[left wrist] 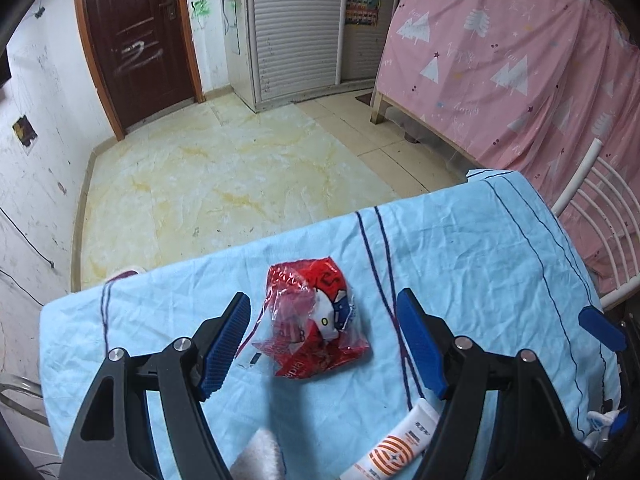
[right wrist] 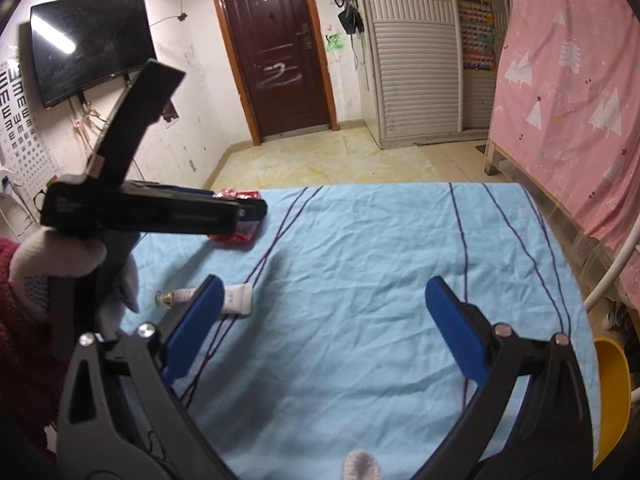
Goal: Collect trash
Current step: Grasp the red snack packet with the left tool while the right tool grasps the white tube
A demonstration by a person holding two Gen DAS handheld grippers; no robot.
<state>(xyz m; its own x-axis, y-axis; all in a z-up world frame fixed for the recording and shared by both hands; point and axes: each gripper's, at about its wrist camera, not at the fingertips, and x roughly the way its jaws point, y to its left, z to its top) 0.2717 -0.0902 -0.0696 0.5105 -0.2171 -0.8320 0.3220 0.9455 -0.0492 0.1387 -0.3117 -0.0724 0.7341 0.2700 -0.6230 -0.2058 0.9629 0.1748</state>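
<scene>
The red snack wrapper (left wrist: 316,320) lay on the blue tablecloth (left wrist: 480,248), back from its far edge, bare cloth all around. The left gripper (left wrist: 322,334) tilted down over the wrapper, jaws wide, not touching. The right gripper (right wrist: 324,312) gaped over empty cloth.

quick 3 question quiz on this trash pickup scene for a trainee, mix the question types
1. True or false: the left hand-held gripper is shut on the crumpled red plastic snack wrapper.
2. Multiple choice: the wrapper lies on A) bare floor tiles B) a light blue striped cloth C) a yellow chair.
3. Fill in: the white tube with an orange striped label lies nearer the ____ finger of the left gripper, as the left wrist view shows it.

Key: 1 false, the jaws stand open around it; 2 B; 3 right.
</scene>
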